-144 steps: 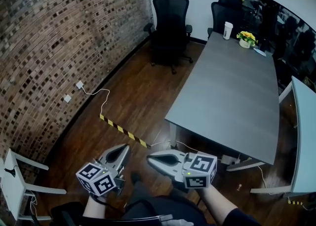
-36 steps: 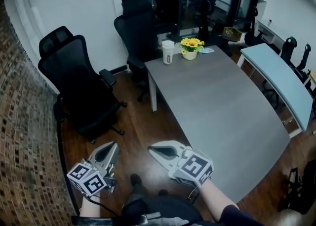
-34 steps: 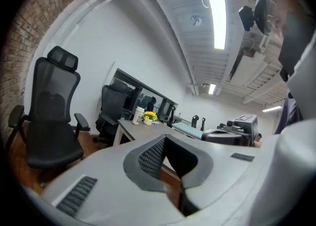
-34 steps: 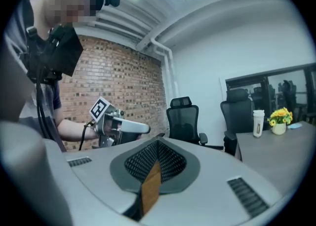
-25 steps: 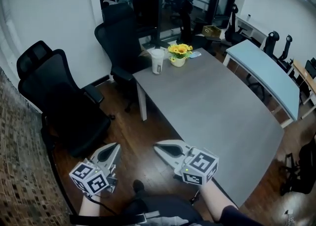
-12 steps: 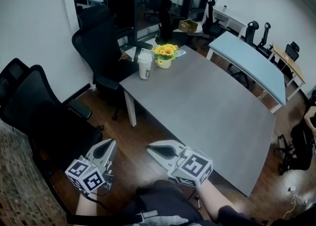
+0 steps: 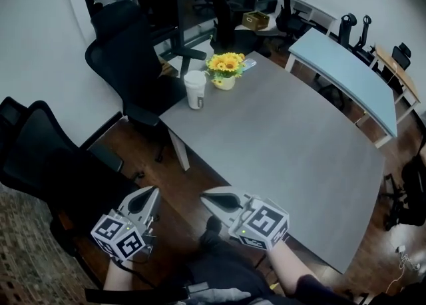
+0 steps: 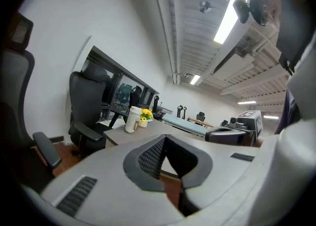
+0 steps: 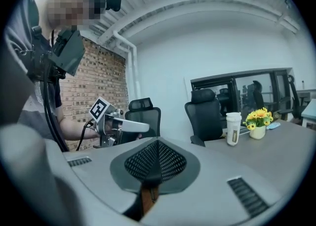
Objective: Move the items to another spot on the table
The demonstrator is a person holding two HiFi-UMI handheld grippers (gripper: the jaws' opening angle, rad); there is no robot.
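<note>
— Where are the items?
— The white cup (image 7: 195,90) and the yellow flower pot (image 7: 225,72) stand side by side on the grey table's (image 7: 293,144) far corner, at twelve o'clock from both grippers.
— And the grippers?
— The left gripper (image 7: 152,192) and the right gripper (image 7: 208,197) are pinched together and empty.
— Obstacles?
— The near black chair (image 7: 40,160) is at ten o'clock from the left gripper. The far black chair (image 7: 126,50) crowds the cup. A small blue thing (image 7: 248,64) behind the flowers is unreadable.

Far corner of table (image 7: 286,137): cup (image 7: 195,90) just left of flower pot (image 7: 225,72).
Behind that corner: chair (image 7: 125,47).
Left of table: second chair (image 7: 40,157).
Right of table: second table (image 7: 343,74), apart.
</note>
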